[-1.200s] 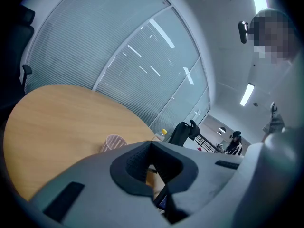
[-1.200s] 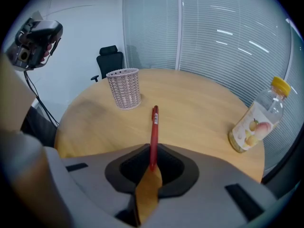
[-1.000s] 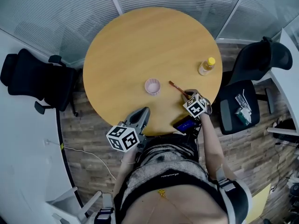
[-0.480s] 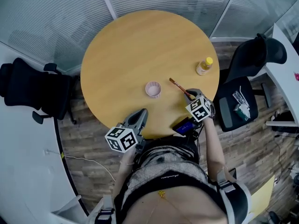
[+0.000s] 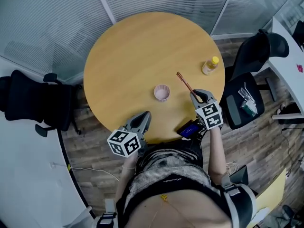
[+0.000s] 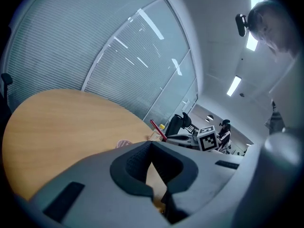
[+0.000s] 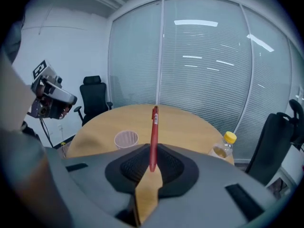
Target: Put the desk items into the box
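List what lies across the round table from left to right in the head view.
left gripper → pink cup → red pen → yellow-capped bottle

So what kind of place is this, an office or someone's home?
Most likely an office meeting room. A round wooden table stands beside glass walls with blinds, and black swivel chairs sit nearby on either side.
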Available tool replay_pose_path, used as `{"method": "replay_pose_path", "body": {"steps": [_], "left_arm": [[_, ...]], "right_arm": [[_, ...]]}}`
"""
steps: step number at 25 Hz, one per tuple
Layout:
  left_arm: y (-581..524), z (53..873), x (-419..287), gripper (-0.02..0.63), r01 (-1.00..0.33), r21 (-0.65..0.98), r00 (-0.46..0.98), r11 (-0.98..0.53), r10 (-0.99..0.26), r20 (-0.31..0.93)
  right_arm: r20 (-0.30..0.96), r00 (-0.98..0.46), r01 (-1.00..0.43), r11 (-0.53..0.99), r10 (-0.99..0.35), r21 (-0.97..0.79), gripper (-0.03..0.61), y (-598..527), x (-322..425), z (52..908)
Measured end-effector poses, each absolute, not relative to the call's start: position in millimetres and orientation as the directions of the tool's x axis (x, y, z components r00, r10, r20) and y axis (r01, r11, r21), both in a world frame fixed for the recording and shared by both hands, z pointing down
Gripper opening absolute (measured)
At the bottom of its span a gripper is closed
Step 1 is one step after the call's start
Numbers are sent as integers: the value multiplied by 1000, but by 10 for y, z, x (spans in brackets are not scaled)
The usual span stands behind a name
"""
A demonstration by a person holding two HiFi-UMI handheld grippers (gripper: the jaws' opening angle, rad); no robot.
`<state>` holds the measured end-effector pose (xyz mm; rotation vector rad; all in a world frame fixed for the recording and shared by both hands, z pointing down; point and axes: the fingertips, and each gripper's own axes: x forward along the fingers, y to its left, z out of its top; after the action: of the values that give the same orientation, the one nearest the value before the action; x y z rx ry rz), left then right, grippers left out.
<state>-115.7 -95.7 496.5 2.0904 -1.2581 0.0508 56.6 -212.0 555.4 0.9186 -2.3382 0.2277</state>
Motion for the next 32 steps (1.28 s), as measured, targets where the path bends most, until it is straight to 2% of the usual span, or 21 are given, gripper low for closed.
{"method": "replay_pose_path", "body": {"steps": [15, 32], "left_arm": [[-1008, 4986, -1559, 2, -742, 552, 622, -380, -697, 357], [-1043, 5024, -1589, 2, -694, 586, 681, -419, -648, 342]], "right_arm": [[526, -509, -787, 616, -681, 36, 60, -2047, 372, 5088], [523, -493, -775, 625, -695, 99, 60, -2046, 130, 4874]]}}
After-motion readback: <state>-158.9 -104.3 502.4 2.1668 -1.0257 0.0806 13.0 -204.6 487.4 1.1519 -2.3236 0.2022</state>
